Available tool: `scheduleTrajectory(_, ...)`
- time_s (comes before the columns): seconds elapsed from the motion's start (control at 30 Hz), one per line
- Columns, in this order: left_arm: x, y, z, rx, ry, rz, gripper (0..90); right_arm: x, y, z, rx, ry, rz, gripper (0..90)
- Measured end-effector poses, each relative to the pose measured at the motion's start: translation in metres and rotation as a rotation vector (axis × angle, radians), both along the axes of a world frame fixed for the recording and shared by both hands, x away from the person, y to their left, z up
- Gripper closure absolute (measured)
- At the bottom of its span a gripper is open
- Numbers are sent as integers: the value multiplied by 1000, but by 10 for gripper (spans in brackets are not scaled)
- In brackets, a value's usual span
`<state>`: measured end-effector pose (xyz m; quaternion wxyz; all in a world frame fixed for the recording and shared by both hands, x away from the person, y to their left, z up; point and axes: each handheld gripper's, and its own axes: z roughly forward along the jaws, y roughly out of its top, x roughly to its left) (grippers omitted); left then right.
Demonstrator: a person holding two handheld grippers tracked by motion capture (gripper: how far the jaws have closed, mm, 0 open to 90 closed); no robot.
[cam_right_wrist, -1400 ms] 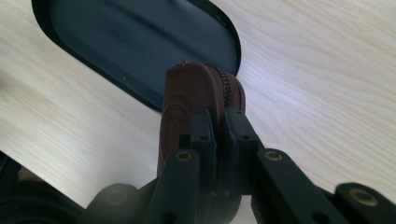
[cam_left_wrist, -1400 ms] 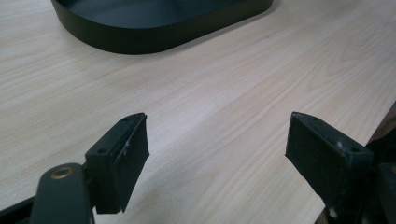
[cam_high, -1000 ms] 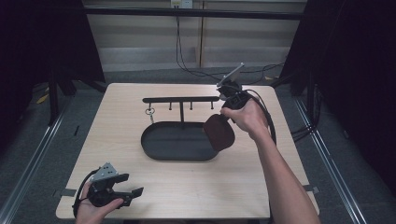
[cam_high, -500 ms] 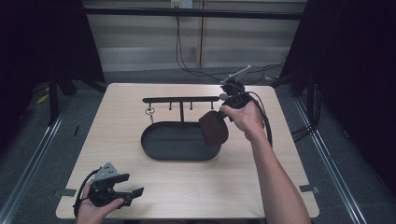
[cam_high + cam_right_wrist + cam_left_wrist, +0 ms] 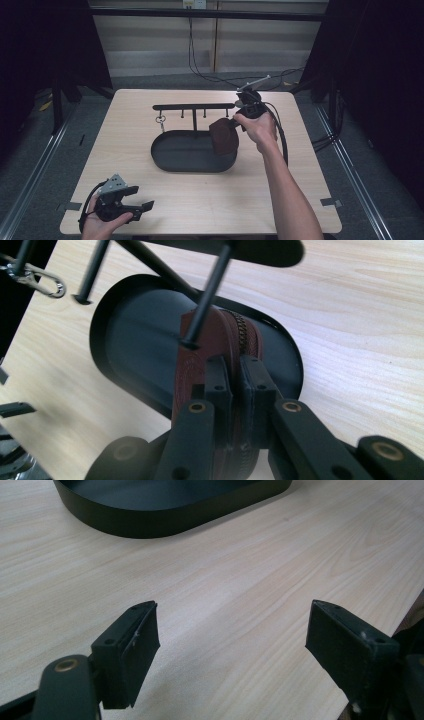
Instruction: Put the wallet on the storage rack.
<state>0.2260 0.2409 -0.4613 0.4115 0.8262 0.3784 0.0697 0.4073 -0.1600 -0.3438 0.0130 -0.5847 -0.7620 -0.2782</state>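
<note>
Over black tray [image 5: 185,157], right claw [image 5: 235,375] pinching zippered pouch [image 5: 220,335]

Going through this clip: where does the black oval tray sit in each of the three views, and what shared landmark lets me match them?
High view: the black oval tray sits mid-table, below the hook rack.
Left gripper view: its front wall runs along the top edge, beyond the open jaws.
Right gripper view: the tray lies behind the brown zip pouch clamped in the jaws.
Shared landmark: the light wood table.
</note>
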Motion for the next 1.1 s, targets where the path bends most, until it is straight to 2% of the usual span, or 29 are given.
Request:
scheduleTrajectory(0.13, 0, 0, 0, 2, 2, -3, 210, 1, -5, -9, 23, 4, -16, 837)
scheduleTrajectory(0.23, 0, -1, 0, 1, 1, 0, 210, 1, -7, -17, 50, -17, -44, 839)
scheduleTrajectory(0.4, 1, -1, 0, 5, 3, -4, 210, 3, -6, -26, 78, -25, -60, 839)
scheduleTrajectory(0.77, 1, -2, -1, 1, 3, -4, 211, 4, -6, -52, 131, -7, -80, 839)
scheduleTrajectory(0.87, 1, -2, -1, 5, 3, -7, 210, 4, -5, -58, 140, -8, -85, 839)
scheduleTrajectory(1.1, 1, -2, 0, 2, 5, -7, 210, 2, -6, -74, 146, 23, -87, 839)
